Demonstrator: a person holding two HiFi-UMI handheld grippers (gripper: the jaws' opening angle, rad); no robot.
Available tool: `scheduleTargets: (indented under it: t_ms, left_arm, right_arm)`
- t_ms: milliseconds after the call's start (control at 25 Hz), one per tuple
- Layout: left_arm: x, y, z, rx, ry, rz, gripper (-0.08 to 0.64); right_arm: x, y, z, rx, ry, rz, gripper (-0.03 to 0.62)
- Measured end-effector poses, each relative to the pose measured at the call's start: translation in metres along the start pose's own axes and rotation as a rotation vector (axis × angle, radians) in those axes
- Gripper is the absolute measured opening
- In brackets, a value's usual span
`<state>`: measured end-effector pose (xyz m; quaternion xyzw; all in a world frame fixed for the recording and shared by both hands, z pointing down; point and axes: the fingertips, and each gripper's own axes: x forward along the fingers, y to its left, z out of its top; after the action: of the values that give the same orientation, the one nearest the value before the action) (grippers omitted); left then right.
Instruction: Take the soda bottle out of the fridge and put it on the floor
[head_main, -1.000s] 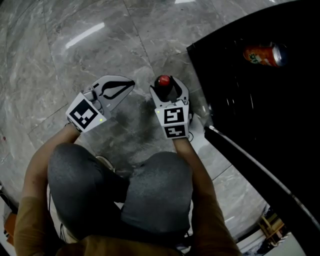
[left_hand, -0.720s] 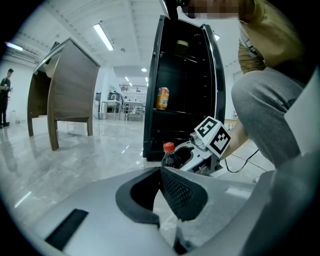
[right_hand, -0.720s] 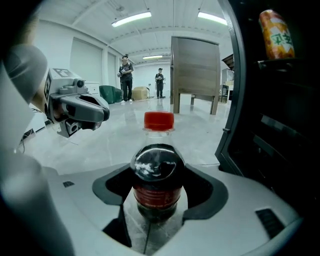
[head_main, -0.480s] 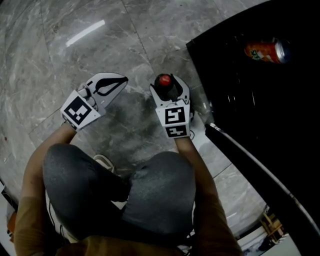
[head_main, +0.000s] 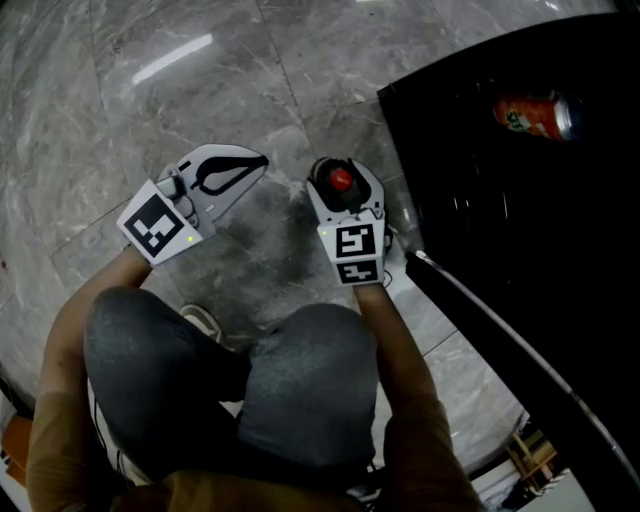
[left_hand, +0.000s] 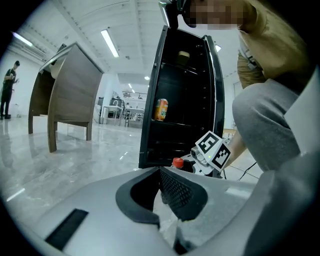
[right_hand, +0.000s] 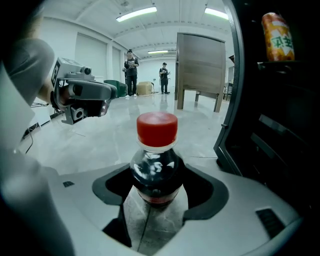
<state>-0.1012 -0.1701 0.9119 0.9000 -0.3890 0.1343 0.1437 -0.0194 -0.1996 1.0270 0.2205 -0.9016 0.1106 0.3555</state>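
Note:
A dark soda bottle (right_hand: 155, 172) with a red cap (head_main: 341, 180) stands upright between the jaws of my right gripper (head_main: 345, 166), low over the grey marble floor (head_main: 250, 70). In the right gripper view the gripper (right_hand: 156, 170) presses both sides of the bottle's shoulder. My left gripper (head_main: 260, 161) hovers to the left of the bottle, a short gap away, jaws together with nothing in them; its pads (left_hand: 172, 187) meet. The open black fridge (head_main: 520, 230) is on the right.
An orange can (head_main: 535, 113) lies on a fridge shelf, the can (left_hand: 161, 109) also showing in the left gripper view. The fridge door edge (head_main: 500, 330) runs close by my right arm. A wooden table (left_hand: 65, 85) and standing people (right_hand: 131, 70) are farther off. My knees fill the lower head view.
The right gripper and the bottle have shifted slightly toward me. The left gripper drifted left, then came back a little; it stays shut.

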Motion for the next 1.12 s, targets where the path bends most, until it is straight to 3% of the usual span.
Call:
scheduleTargets:
  t_ms: [160,360,480,760,1040,1120]
  left_arm:
    - [-0.013,0.008,0.005,-0.025,-0.026,0.038,0.000]
    - [-0.027,0.017,0.037,-0.096,-0.104,0.111,0.000]
    - [-0.042,0.001,0.043,-0.123,-0.074,0.132,0.002]
    - [-0.062,-0.042,0.060,-0.167,-0.026,0.192,0.001]
    - [-0.089,-0.072,0.091,-0.209,0.014,0.193,0.001]
    - [-0.100,-0.079,0.099,-0.214,0.033,0.191,0.001]
  right_arm:
    - [-0.004,0.002,-0.003,-0.009,-0.001,-0.001,0.299]
    - [-0.023,-0.001,-0.004,-0.076,0.050,0.015,0.299]
    - [-0.062,0.007,-0.010,-0.081,0.095,0.025,0.297]
    - [-0.118,0.021,0.017,-0.024,0.111,-0.008,0.207]
    - [-0.144,0.031,0.067,-0.012,0.100,-0.042,0.023]
    - [-0.154,0.036,0.078,-0.019,0.108,-0.044,0.009]
